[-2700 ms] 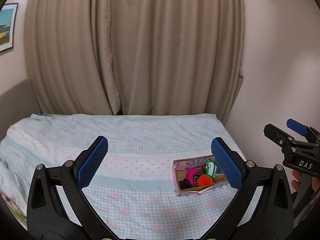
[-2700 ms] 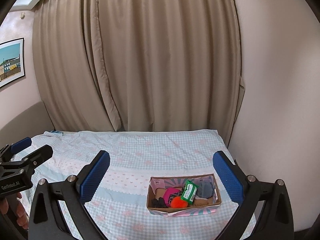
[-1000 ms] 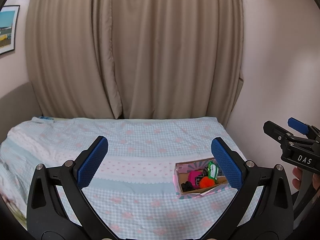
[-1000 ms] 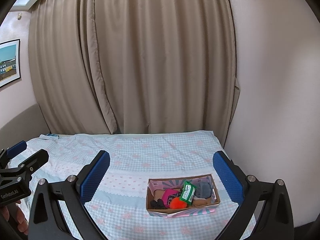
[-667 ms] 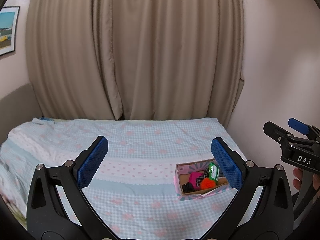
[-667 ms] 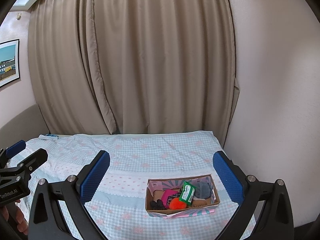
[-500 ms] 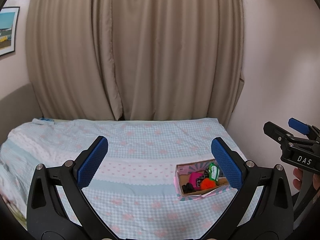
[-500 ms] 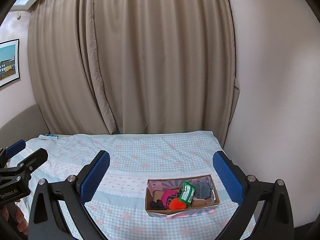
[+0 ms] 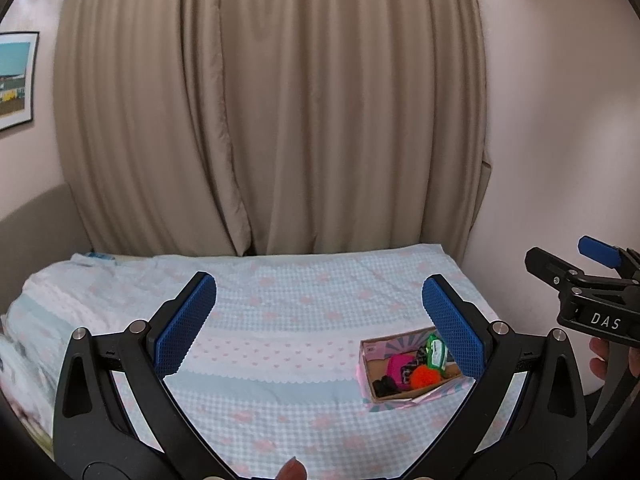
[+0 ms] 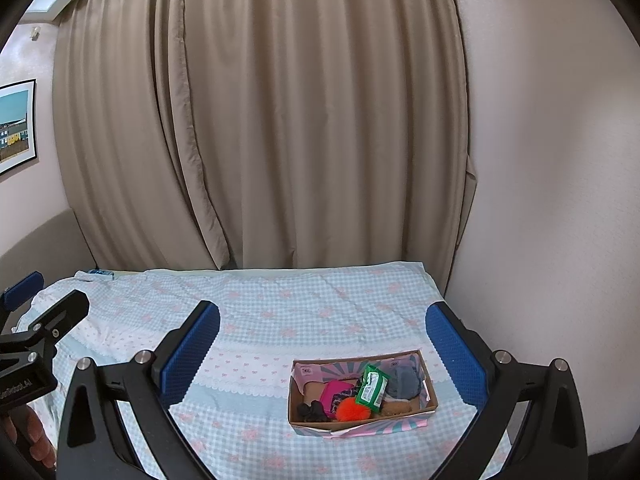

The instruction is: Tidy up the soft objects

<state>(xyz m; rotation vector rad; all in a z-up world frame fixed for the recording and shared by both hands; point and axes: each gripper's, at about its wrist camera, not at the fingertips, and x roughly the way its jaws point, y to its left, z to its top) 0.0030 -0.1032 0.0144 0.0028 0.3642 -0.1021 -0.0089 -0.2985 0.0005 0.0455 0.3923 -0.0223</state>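
Beige curtains (image 10: 256, 120) hang in heavy folds across the far wall from eleven to one o'clock. Pale pink walls (image 10: 560, 160) flank them. A framed picture (image 10: 16, 126) hangs at nine o'clock. Below lies a bed (image 10: 304, 300) under a blue-checked, pink-patterned sheet.

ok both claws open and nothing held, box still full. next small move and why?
Probably bring the right claw down toward the cardboard box, aiming at the green packet that lies on top of the pile. The box sits almost between that claw's fingers, while in the left wrist view it lies off to the right, behind the left claw's right finger.
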